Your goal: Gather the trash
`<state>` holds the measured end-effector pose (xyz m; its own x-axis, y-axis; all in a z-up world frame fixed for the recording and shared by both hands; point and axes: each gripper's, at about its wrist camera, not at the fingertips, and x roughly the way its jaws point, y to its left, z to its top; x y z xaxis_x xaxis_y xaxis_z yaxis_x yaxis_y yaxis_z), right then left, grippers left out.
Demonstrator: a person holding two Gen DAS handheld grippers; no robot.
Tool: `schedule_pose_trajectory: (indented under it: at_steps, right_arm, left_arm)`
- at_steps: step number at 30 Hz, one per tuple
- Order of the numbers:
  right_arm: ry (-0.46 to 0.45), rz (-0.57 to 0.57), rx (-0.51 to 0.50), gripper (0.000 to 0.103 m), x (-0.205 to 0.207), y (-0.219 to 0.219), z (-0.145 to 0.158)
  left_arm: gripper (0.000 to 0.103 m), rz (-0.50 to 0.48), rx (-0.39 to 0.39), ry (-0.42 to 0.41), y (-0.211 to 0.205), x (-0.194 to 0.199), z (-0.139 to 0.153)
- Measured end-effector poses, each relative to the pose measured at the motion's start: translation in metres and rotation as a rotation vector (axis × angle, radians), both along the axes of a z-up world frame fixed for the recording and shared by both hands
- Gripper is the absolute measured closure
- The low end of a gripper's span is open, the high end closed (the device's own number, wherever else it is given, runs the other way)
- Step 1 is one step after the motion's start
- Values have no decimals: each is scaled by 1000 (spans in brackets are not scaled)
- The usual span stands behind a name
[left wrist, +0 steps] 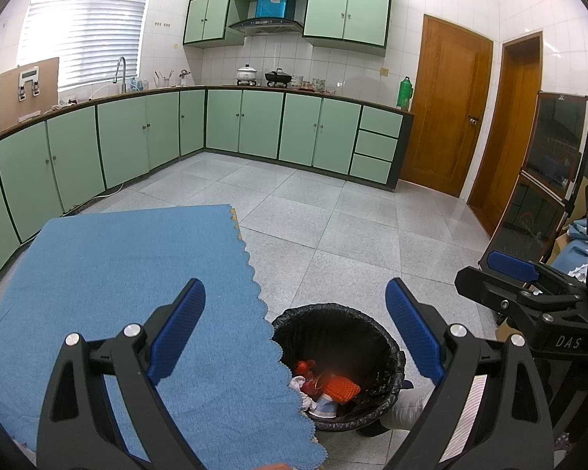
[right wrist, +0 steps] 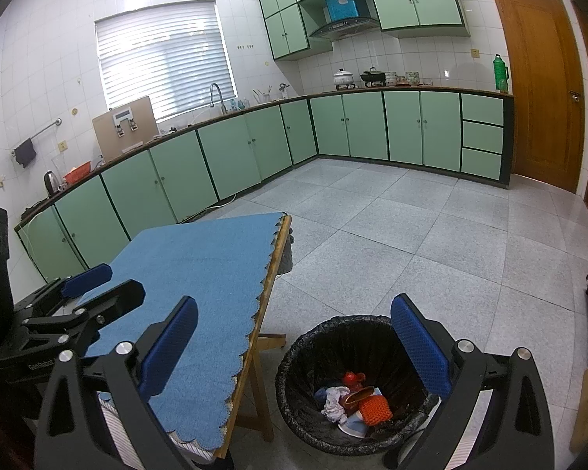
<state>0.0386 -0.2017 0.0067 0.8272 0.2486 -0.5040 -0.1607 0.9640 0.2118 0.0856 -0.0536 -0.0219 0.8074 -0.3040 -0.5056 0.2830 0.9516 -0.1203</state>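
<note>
Both grippers [left wrist: 295, 327] [right wrist: 294, 346] hang spread and empty above the bin [right wrist: 294, 352]. Trash [right wrist: 352, 399] sits inside, beside the table [right wrist: 200, 274], probably for short drops.

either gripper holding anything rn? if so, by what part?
Nothing held. Left gripper and right gripper are both open and empty above the trash bin; the trash lies inside it.

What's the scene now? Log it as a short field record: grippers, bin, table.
left gripper: open, empty, above table edge and bin
right gripper: open, empty, above bin
bin: black liner, on the floor beside the table
bin contents: orange mesh piece, white crumpled paper, red item
table: blue cloth cover, no trash visible on it
</note>
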Motion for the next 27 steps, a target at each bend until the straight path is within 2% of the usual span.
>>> schedule_pose_trajectory:
  at_steps: [27]
  right_arm:
    - [1, 1, 0, 6, 0, 0, 0]
  left_arm:
    - [13, 4, -1, 9, 4, 2, -9]
